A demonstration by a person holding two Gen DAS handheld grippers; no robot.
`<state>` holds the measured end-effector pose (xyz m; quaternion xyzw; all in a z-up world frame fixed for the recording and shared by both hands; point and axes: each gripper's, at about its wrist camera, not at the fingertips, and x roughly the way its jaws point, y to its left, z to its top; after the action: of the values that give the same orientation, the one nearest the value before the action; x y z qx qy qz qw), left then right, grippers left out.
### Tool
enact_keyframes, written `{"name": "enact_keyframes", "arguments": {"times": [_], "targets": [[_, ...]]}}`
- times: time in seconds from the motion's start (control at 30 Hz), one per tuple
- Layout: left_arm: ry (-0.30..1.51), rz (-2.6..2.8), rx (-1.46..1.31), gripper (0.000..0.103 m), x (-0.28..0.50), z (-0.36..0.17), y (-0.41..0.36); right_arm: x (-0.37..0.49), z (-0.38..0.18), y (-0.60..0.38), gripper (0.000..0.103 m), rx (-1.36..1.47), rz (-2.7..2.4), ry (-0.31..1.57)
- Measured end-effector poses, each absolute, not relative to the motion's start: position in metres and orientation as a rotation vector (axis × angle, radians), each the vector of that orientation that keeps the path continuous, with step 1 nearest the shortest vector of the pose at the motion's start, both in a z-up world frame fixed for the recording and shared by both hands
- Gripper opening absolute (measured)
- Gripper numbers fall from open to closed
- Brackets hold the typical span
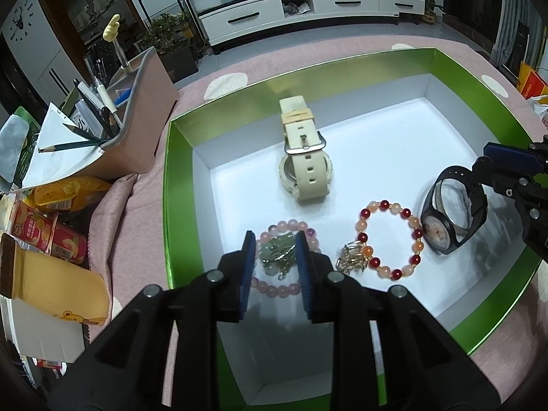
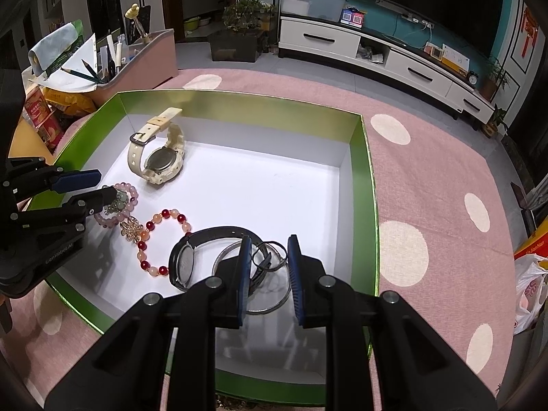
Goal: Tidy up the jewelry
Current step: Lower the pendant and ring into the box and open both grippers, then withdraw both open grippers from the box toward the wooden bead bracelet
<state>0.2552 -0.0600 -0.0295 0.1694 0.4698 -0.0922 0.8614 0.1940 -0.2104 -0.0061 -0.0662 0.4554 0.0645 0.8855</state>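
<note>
A green box (image 1: pixel 178 130) with a white floor holds the jewelry. A cream watch (image 1: pixel 304 157) lies near its middle back; it also shows in the right wrist view (image 2: pixel 157 157). My left gripper (image 1: pixel 275 270) is open, straddling a green pendant (image 1: pixel 277 255) inside a pink bead bracelet (image 1: pixel 284 289). A red and orange bead bracelet (image 1: pixel 390 239) with a gold charm (image 1: pixel 352 260) lies to the right. My right gripper (image 2: pixel 267 274) is open over a black watch (image 2: pixel 205 239), a silver bangle (image 2: pixel 270 304) and black rings (image 2: pixel 270 257).
The box sits on a pink cloth with cream dots (image 2: pixel 428 185). A pink organizer with pencils and pens (image 1: pixel 137 116) stands left of the box, with snack packs (image 1: pixel 51 236) and a yellow pouch (image 1: pixel 58 294) beside it. A white TV cabinet (image 1: pixel 308 10) stands behind.
</note>
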Motion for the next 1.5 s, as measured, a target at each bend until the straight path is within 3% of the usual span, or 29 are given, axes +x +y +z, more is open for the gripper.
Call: {"name": "enact_keyframes", "arguments": {"times": [0.1, 0.2, 0.27, 0.4, 0.7, 1.07, 1.5], "targets": [[0.989, -0.204, 0.357, 0.034, 0.254, -0.030, -0.063, 0.194, -0.006, -0.211, 0.022, -0.131, 0.132, 0.948], [0.984, -0.211, 0.360, 0.049, 0.253, -0.030, -0.066, 0.195, -0.005, -0.211, 0.022, -0.131, 0.131, 0.948], [0.984, -0.213, 0.358, 0.052, 0.252, -0.030, -0.067, 0.195, -0.005, -0.212, 0.023, -0.128, 0.130, 0.948], [0.981, -0.214, 0.348, 0.061, 0.252, -0.030, -0.066, 0.193, -0.002, -0.214, 0.036, -0.115, 0.128, 0.938], [0.973, -0.234, 0.319, 0.080, 0.246, -0.024, -0.069, 0.188, 0.006, -0.217, 0.047, -0.103, 0.127, 0.916], [0.961, -0.230, 0.282, 0.085, 0.241, -0.013, -0.065, 0.182, 0.019, -0.223, 0.053, -0.079, 0.114, 0.887], [0.930, -0.228, 0.282, 0.095, 0.231, 0.001, -0.064, 0.165, 0.038, -0.228, 0.086, -0.066, 0.081, 0.838]]}}
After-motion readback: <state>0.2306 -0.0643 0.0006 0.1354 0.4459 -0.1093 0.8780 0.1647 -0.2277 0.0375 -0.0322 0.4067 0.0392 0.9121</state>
